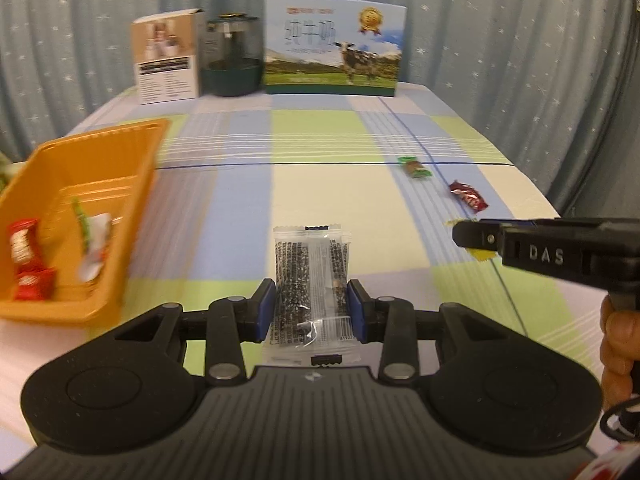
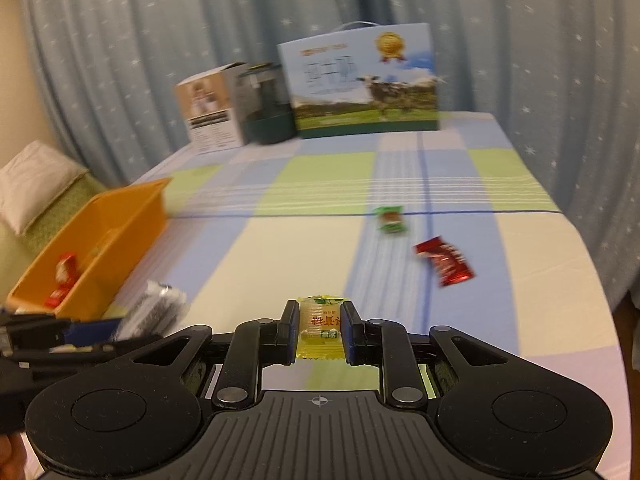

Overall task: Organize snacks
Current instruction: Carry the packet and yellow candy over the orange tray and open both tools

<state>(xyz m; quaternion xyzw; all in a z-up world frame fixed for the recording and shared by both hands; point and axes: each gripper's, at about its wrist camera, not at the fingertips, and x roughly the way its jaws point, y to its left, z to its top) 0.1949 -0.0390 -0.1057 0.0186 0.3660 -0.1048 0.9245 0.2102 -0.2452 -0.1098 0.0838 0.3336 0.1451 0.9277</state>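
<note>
Snacks already collected, two red packets (image 1: 25, 260) and a white-and-green one (image 1: 94, 248), lie in the orange tray (image 1: 100, 152) at the left edge of the checked tablecloth (image 1: 320, 136), so this tray is probably where every piece must go. Next to it, the left gripper (image 1: 312, 308) pinches a clear packet with dark print (image 1: 310, 280) flat between its blue pads, held above the cloth and probably ready to travel to the tray. Further right, the right gripper (image 2: 319, 330) is pressed on a yellow candy (image 2: 320, 326), while a green candy (image 2: 390, 219) and a red candy (image 2: 444, 266) wait loose on the cloth, apart from each other.
</note>
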